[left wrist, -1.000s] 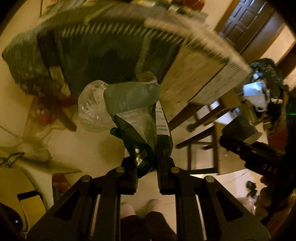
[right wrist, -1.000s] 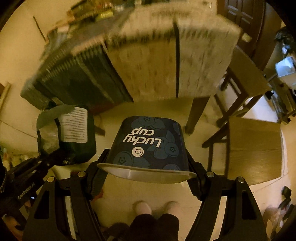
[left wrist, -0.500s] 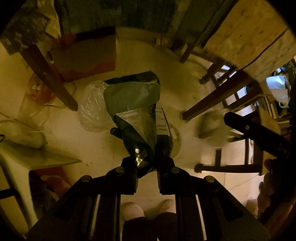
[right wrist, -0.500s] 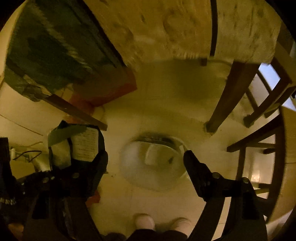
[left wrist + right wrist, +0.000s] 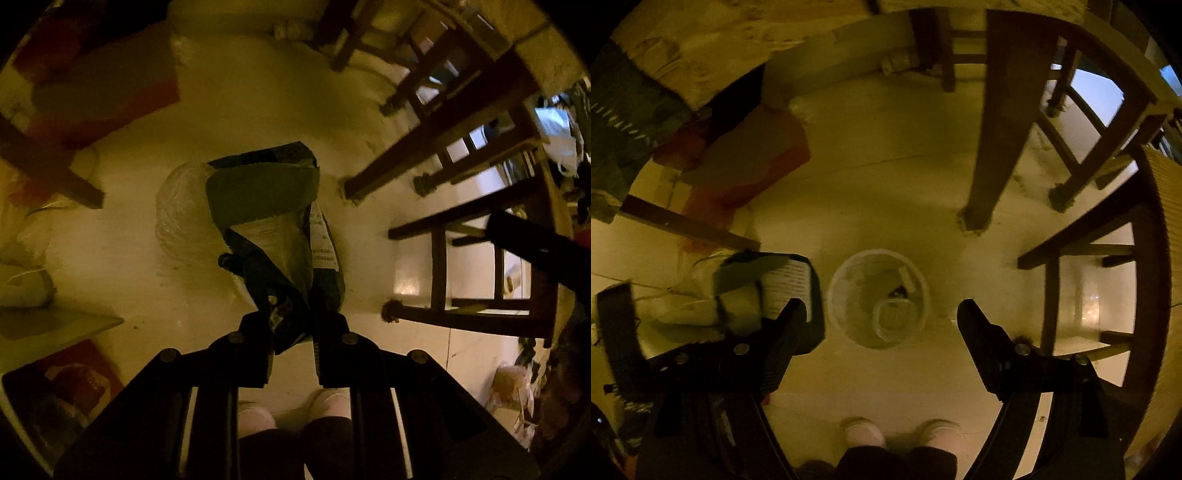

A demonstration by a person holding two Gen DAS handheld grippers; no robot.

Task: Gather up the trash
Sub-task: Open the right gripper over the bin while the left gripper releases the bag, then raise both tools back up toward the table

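My left gripper [image 5: 291, 325] is shut on a dark green snack bag [image 5: 273, 206] bunched with a clear plastic wrapper [image 5: 177, 218], held above the floor. The same bag [image 5: 768, 291] shows at the left of the right wrist view. My right gripper [image 5: 882, 314] is open and empty, pointing down over a round translucent trash bin [image 5: 879, 299] on the floor. A cup [image 5: 894, 317] lies inside the bin with other scraps.
Wooden table legs [image 5: 993, 147] and a chair [image 5: 1108, 266] stand to the right. A red and white box [image 5: 750, 162] lies under the table at the left. My feet [image 5: 901, 435] are just behind the bin. Plastic bags [image 5: 26, 229] lie at far left.
My right gripper opened and let go of the blue Lucky cup, which now lies in the bin. Both grippers tilted down from the table top toward the floor.
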